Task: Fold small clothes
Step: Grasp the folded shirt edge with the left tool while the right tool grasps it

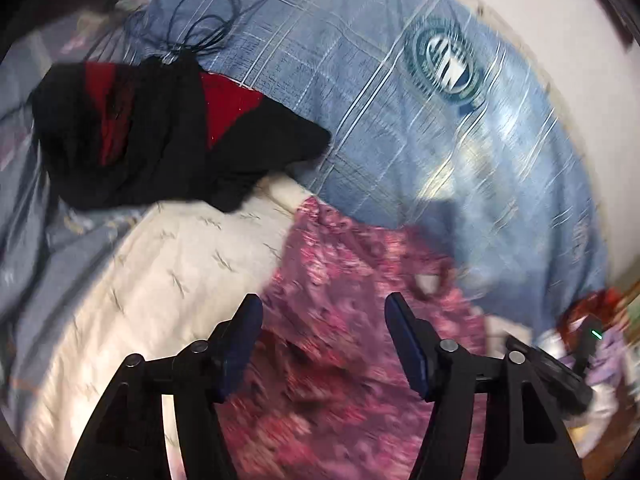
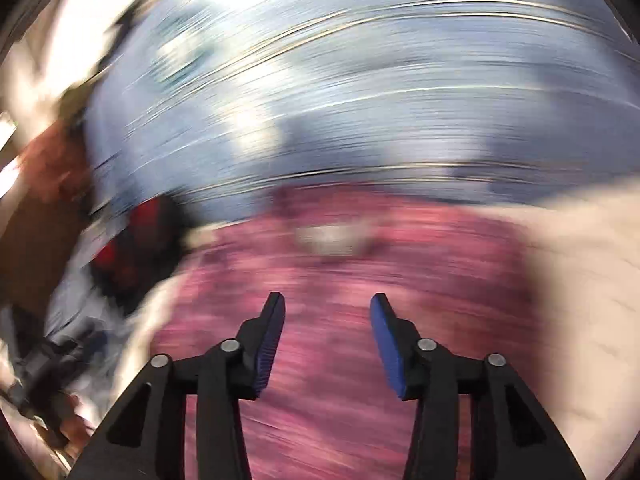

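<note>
A: Pink floral garment (image 1: 360, 320) is lying on the bed (image 1: 400, 100), directly beneath both tongs, stretching away ahead of them.

B: Left tongs (image 1: 324, 344) and right tongs (image 2: 327, 340) are both hanging released, gripping nothing; neither is clearly nearer.

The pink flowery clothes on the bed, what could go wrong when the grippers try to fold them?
1. Both hand-held grippers, left and right, hang open over the pink flowery garment, which lies rumpled, so they might pinch extra layers and fold it crooked.
2. The right wrist view is badly smeared, so aiming at an edge may miss.
3. The black and red garment and a thin dark cord lie nearby and could get dragged along.
</note>
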Motion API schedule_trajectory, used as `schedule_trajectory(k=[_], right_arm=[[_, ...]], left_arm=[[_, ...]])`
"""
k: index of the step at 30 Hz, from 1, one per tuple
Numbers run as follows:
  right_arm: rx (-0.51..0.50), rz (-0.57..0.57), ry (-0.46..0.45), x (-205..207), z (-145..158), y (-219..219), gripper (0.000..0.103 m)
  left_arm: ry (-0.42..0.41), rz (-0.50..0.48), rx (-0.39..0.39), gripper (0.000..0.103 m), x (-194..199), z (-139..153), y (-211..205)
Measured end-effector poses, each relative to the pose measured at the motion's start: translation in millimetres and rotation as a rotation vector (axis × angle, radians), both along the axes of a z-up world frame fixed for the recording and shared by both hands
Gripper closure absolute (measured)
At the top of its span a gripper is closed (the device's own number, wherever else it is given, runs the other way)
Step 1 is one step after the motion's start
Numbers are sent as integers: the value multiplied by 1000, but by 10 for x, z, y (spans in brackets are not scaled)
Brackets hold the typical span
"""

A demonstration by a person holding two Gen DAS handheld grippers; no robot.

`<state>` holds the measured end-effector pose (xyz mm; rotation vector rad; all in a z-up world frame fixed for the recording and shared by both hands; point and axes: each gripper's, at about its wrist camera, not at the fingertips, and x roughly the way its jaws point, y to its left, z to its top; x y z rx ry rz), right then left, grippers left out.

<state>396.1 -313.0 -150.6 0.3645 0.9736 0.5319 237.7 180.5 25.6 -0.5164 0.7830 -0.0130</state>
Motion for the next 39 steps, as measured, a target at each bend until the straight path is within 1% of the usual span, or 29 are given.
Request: schedule_trajectory(k=[1, 2, 3, 4, 5, 6, 7, 8, 9, 10, 11, 12, 13, 15, 16, 17, 18, 20, 22, 24, 25, 27, 28, 29, 32, 35, 37, 39], right_arm=[[-36, -66, 25, -7, -92, -267, 53], [-54, -125, 59, -14, -211, -514, 53], [-38, -162, 99, -48, -354, -702, 54], [4, -161, 114, -102, -463, -793, 57], [35, -145, 91, -182, -517, -794, 65], [48, -137, 60, -255, -529, -739, 69], [49, -134, 42, -306, -564, -689, 70], [19, -133, 54, -324, -646, -642, 72], [-11, -124, 77, -311, -748, -613, 72], [-27, -128, 34, -322, -699, -628, 73], [-49, -118, 37, -300, -653, -627, 73], [-67, -107, 48, -297, -594, -620, 71], [-42, -98, 40, -340, -513, -659, 69], [12, -89, 17, -488, -380, -736, 69], [36, -85, 9, -582, -315, -839, 66], [64, -70, 13, -733, -246, -941, 65], [71, -63, 17, -834, -228, -1013, 64], [68, -48, 25, -1165, -212, -1207, 57], [45, -37, 41, -1501, -272, -1384, 52], [16, -29, 68, -1766, -370, -1479, 51], [-1, -28, 85, -1884, -427, -1519, 51], [-14, -34, 136, -2150, -599, -1617, 51], [-6, -41, 151, -2204, -642, -1643, 51], [25, -58, 174, -2317, -716, -1709, 51], [121, -73, 199, -2547, -808, -1821, 50], [160, -5, 234, -2664, -852, -1779, 49], [154, 69, 239, -2780, -883, -1694, 49], [179, 129, 246, -2863, -900, -1650, 49]], left_arm=[[39, -29, 17, 41, 110, -62, -42], [89, -35, 31, 41, 208, -137, -99], [119, -51, 41, 42, 274, -213, -148], [147, -47, 77, 42, 313, -297, -207], [172, -35, 123, 43, 372, -347, -269], [194, -41, 168, 43, 403, -421, -328], [232, -55, 216, 43, 445, -520, -394], [253, -56, 283, 44, 485, -567, -490], [241, -67, 356, 44, 482, -536, -587], [250, -88, 428, 44, 478, -498, -686], [271, -110, 456, 45, 510, -445, -753], [284, -126, 433, 47, 489, -400, -746], [302, -140, 366, 47, 448, -331, -677], [331, -139, 229, 48, 337, -226, -471], [347, -134, 175, 48, 271, -173, -318], [368, -130, 148, 48, 172, -110, -191], [385, -122, 152, 48, 62, -72, -95], [423, -113, 174, 48, -160, -17, 68], [455, -134, 181, 48, -447, 12, 168], [491, -155, 167, 47, -733, -22, 241], [514, -162, 147, 47, -856, -70, 276], [543, -196, 64, 47, -1111, -172, 288], [548, -208, 45, 47, -1198, -209, 289], [551, -222, 28, 47, -1299, -257, 273], [556, -260, 3, 46, -1452, -338, 204], [585, -285, -48, 46, -1557, -447, 169], [581, -281, -49, 46, -1612, -470, 182], [585, -286, -64, 46, -1685, -474, 186]])
